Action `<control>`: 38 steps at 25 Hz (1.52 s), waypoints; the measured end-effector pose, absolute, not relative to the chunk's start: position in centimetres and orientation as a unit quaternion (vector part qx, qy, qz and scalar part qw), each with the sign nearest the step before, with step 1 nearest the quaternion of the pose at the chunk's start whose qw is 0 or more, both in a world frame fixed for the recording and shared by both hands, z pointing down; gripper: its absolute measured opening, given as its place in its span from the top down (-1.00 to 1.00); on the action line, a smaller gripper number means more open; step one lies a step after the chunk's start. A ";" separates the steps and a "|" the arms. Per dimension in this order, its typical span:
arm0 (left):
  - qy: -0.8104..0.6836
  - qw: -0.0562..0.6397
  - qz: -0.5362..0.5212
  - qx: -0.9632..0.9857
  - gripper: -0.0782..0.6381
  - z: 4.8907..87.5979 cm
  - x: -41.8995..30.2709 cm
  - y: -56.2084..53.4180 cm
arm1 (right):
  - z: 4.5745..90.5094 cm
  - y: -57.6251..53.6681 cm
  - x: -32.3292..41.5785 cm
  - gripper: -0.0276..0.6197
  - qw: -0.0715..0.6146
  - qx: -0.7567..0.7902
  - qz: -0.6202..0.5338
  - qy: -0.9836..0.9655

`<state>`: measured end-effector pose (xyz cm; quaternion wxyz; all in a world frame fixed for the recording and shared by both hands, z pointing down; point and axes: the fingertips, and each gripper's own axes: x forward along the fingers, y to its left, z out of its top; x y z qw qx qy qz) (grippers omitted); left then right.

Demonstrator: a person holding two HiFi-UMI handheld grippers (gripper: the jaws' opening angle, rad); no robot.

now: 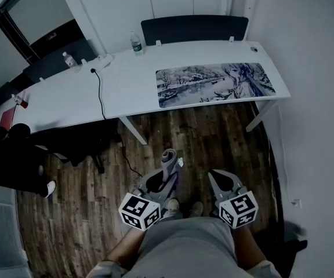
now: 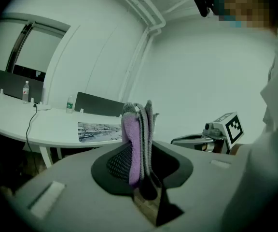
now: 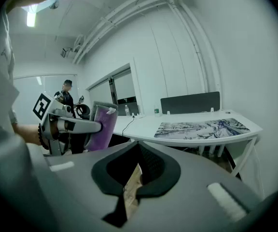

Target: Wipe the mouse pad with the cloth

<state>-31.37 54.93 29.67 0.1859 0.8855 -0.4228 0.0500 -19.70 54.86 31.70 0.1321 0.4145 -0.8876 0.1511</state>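
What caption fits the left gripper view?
Left gripper clamps a folded purple cloth, mouse pad on the desk beyond.

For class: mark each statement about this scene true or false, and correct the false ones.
1. The left gripper is clamped on the cloth. True.
2. The cloth is lying on the mouse pad. False: it is held in the left gripper over the wooden floor, well short of the pad.
3. The mouse pad lies flat on the white desk. True.
4. The right gripper holds a bottle. False: nothing is between its jaws, and the bottle stands at the far edge of the desk.
5. A black cable runs across the desk to the left of the mouse pad. True.
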 end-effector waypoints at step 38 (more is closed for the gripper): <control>-0.424 0.190 0.049 0.884 0.46 30.0 -39.7 56.5 | 31.8 56.2 -24.9 0.89 0.106 0.441 0.168 -0.875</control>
